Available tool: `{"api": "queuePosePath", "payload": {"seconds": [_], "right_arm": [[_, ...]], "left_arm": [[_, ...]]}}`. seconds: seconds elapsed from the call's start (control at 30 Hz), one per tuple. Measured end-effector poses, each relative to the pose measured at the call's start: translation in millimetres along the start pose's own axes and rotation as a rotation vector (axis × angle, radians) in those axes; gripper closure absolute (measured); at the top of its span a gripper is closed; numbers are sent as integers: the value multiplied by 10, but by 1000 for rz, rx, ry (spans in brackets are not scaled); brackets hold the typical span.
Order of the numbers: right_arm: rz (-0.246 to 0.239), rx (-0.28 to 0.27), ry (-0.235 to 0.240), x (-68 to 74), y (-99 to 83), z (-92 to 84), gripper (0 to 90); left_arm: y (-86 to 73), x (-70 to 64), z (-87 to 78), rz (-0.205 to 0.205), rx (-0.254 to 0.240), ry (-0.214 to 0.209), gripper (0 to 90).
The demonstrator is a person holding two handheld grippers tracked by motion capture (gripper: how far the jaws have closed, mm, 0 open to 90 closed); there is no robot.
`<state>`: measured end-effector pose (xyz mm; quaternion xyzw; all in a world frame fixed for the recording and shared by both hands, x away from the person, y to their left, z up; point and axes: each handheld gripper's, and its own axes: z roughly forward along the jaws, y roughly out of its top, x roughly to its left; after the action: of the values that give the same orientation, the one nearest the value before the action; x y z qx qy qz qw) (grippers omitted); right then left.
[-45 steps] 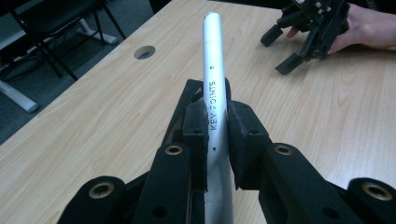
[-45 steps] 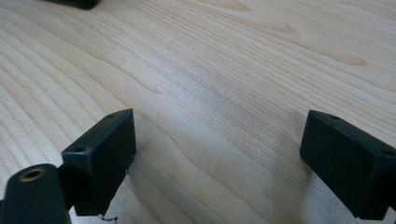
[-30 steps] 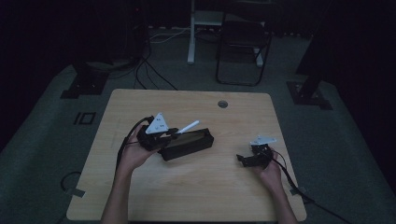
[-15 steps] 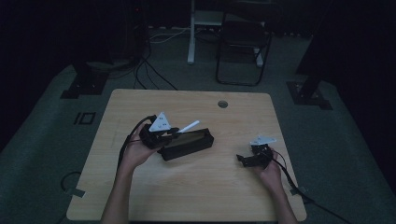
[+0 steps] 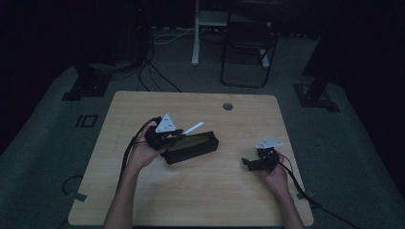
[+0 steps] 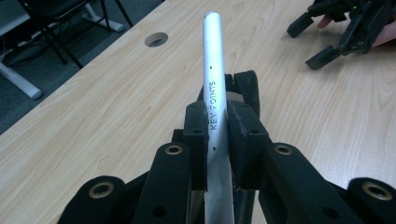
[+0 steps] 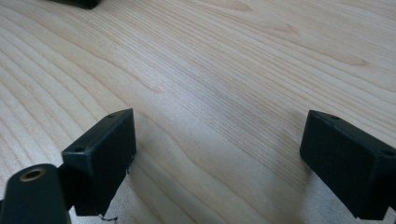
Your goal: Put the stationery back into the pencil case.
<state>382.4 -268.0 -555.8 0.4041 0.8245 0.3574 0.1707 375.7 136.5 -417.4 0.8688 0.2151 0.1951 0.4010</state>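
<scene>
Currently my left gripper (image 6: pixel 216 135) clamps the pen (image 6: pixel 215 84) between its jaws, above the case (image 5: pixel 191 148); right gripper (image 7: pixel 217 158) jaws apart, over bare table (image 7: pixel 224 60); I advise lowering squarely, grip firm.

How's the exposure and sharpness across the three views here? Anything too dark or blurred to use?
High view: dim and underexposed, room behind nearly black, black case hard to read. Left gripper view: bright, "KEY POINTS" on the white pen sharp, near jaws soft. Right gripper view: well lit, table grain crisp, jaws slightly blurred, soft shadows beneath.
</scene>
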Motion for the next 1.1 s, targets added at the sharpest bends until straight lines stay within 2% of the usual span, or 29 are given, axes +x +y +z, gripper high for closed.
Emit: {"api": "queuePosePath", "payload": {"seconds": [0.33,1.1], "right_arm": [[-3,-1,1,-1,0,0,107],[-3,0,2,0,-1,0,107]], "left_arm": [[-83,22,83,-6,33,-11,785],[-128,10,305,-6,85,-38,785]]}}
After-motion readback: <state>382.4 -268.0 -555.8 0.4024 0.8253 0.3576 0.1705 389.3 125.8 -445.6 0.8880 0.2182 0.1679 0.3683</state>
